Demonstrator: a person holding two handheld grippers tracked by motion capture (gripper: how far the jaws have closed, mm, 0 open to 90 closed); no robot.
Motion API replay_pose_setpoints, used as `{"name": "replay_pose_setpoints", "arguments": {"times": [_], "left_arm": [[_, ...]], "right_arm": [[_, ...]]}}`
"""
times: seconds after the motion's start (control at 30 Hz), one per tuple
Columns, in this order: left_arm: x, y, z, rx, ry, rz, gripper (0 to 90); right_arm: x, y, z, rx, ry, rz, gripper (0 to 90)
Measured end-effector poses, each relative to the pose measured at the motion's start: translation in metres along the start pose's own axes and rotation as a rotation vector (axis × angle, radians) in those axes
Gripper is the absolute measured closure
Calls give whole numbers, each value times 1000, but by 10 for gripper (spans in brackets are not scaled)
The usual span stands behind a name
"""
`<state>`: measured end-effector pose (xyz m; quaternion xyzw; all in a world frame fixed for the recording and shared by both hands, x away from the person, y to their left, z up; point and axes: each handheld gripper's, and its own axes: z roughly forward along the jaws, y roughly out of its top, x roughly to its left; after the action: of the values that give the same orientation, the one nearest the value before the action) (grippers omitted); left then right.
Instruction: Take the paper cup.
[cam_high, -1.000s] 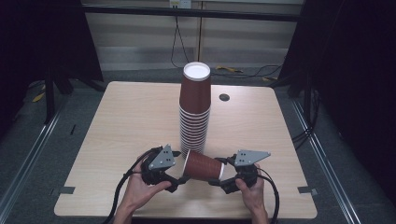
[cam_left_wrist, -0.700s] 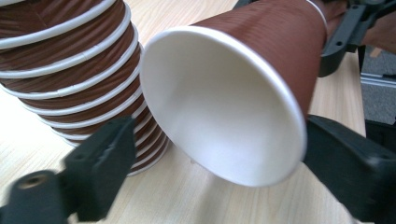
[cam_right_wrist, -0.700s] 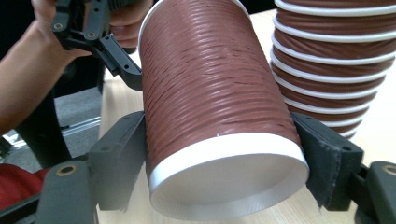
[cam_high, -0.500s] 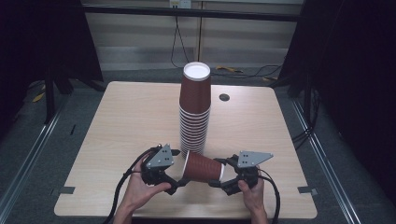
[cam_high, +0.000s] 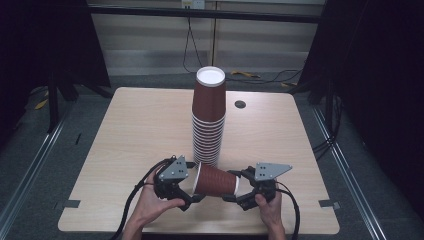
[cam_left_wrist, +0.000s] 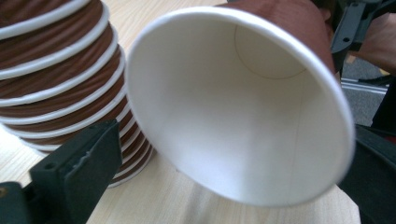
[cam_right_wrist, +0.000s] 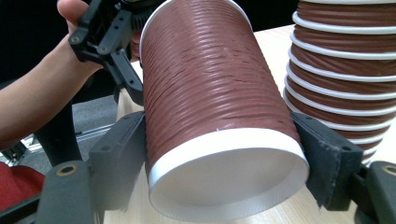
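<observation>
High view, near edge of table (cam_high: 125, 130): left gripper (cam_high: 192, 192) with jaws spread wide, just opened, flanking but not pressing the rim of single brown paper cup (cam_high: 216, 180); cup lying on its side between both tools, base clamped by right gripper (cam_high: 235, 192). Directly behind: tall stack of brown cups (cam_high: 209, 120), upside down at table centre; farther back, small dark hole (cam_high: 240, 104) near far edge.

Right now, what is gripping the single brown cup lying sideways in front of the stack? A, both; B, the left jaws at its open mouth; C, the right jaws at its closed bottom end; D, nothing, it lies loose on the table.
C: the right gripper presses the cup at its bottom end, while the left gripper is open.
</observation>
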<state>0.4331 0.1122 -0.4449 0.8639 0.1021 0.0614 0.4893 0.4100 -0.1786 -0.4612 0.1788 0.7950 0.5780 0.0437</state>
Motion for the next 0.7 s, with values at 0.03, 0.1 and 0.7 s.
{"name": "replay_pose_setpoints", "arguments": {"times": [0.03,0.1,0.7], "left_arm": [[0,0,0,-1,-4,0,0],[1,0,1,-4,-8,3,0],[0,3,4,-25,-39,28,0]], "right_arm": [[0,0,0,3,0,-2,229],[0,0,0,3,0,-2,229],[0,2,1,-1,29,-15,229]]}}
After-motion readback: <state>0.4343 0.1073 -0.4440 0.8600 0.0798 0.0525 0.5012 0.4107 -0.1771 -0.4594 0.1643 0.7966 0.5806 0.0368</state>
